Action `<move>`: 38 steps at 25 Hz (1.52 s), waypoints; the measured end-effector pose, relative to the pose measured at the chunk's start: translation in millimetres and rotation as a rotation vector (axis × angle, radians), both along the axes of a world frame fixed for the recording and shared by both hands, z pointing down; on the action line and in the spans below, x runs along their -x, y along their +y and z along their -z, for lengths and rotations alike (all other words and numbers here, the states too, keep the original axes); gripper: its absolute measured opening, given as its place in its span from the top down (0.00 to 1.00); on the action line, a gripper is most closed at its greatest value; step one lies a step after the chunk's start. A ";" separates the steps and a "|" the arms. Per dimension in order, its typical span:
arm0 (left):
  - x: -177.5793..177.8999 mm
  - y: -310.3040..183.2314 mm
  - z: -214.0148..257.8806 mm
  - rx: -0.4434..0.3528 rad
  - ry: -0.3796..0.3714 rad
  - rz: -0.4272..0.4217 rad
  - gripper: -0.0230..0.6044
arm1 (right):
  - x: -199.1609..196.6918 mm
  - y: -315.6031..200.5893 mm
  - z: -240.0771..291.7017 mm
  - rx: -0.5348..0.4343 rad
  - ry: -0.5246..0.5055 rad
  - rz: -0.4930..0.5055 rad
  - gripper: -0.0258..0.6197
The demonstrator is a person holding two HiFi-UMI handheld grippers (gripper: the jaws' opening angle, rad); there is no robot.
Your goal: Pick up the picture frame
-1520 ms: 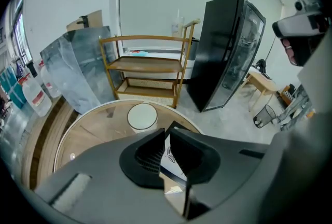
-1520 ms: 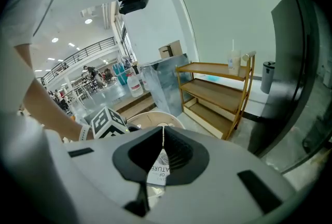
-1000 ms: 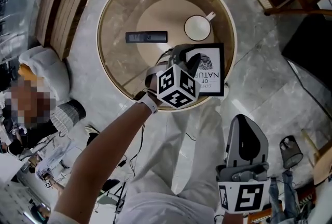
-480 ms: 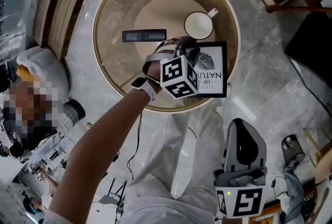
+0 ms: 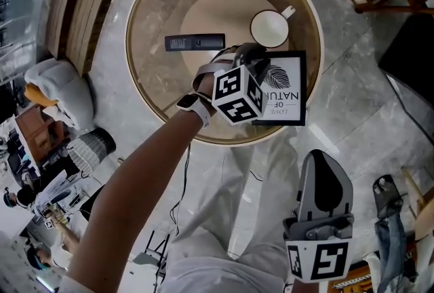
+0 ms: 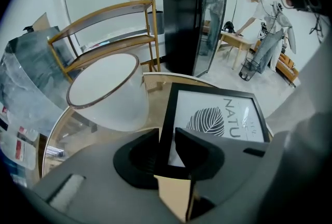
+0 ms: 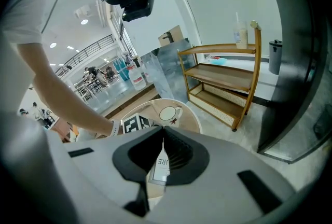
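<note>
The black picture frame point(image 5: 285, 89) with a leaf print lies at the right side of the round table point(image 5: 152, 27), overhanging its rim a little. My left gripper point(image 5: 256, 66) is shut on the frame's left edge; in the left gripper view the black border point(image 6: 167, 129) sits pinched between the two jaws point(image 6: 165, 140). The frame's face point(image 6: 220, 119) stretches away to the right. My right gripper point(image 5: 324, 183) hangs low over the floor, away from the table, its jaws closed together on nothing point(image 7: 162, 137).
A white cup point(image 5: 269, 28) stands just beyond the frame, close on the left in the left gripper view point(image 6: 106, 93). A black remote point(image 5: 194, 42) lies mid-table. A wooden shelf rack point(image 7: 228, 80) and a black cabinet point(image 6: 194, 15) stand past the table. People are nearby.
My left gripper has shifted slightly right and further onto the frame's left edge. The frame has moved a little to the right with it. The right gripper has stayed put.
</note>
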State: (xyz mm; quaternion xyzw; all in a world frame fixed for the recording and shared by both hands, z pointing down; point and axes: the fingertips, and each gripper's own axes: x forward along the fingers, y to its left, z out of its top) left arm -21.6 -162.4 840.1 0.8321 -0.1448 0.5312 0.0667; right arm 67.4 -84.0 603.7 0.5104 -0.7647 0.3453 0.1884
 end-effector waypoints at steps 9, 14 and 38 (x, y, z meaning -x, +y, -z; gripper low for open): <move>2.6 -0.3 1.3 0.023 -0.040 0.019 0.85 | -0.3 3.2 8.0 -0.013 0.000 -0.014 0.95; 14.8 11.8 1.9 0.034 -0.052 0.087 0.87 | -9.4 8.3 12.8 -0.021 0.013 -0.030 0.95; 30.2 67.4 145.6 0.020 0.125 0.466 0.87 | -23.4 37.3 114.4 -0.152 0.064 -0.053 0.95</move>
